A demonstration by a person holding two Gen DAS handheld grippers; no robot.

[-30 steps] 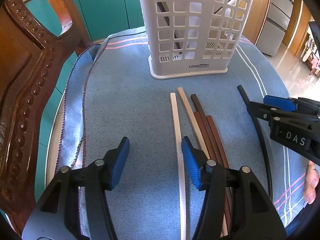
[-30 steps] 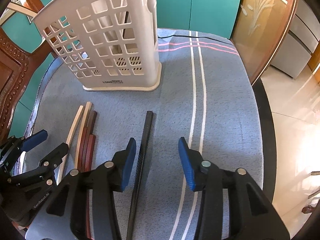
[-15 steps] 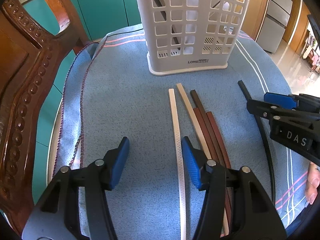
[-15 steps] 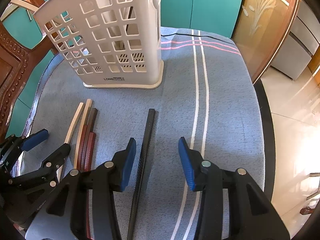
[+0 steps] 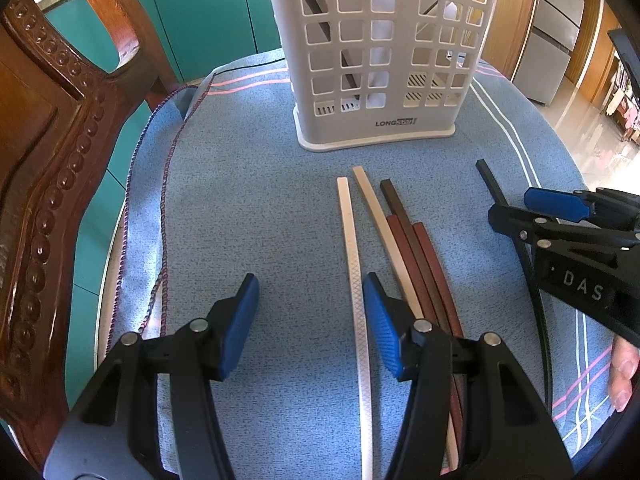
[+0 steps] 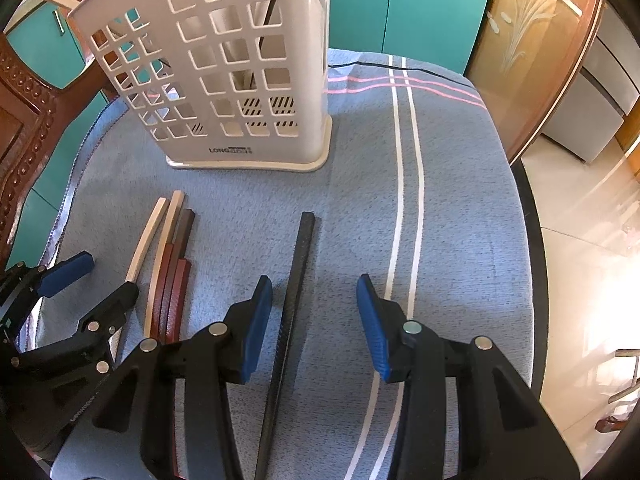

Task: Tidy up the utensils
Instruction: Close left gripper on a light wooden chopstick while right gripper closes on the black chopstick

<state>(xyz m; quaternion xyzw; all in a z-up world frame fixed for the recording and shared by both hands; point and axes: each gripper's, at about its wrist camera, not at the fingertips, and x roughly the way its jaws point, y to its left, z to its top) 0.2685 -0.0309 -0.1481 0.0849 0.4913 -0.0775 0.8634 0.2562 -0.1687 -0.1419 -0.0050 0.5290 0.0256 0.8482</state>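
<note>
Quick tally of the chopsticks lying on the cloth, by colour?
White chopstick: 1
Cream chopstick: 1
Dark brown chopstick: 1
Reddish-brown chopsticks: 2
Black chopstick: 1
Total: 6

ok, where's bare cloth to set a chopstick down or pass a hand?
Free: the blue cloth right of the black chopstick, out to the table's edge; also the cloth between the white chopstick and the wooden chair. Crowded: the strip in front of the white basket, where the white, beige and brown chopsticks lie packed together.
</note>
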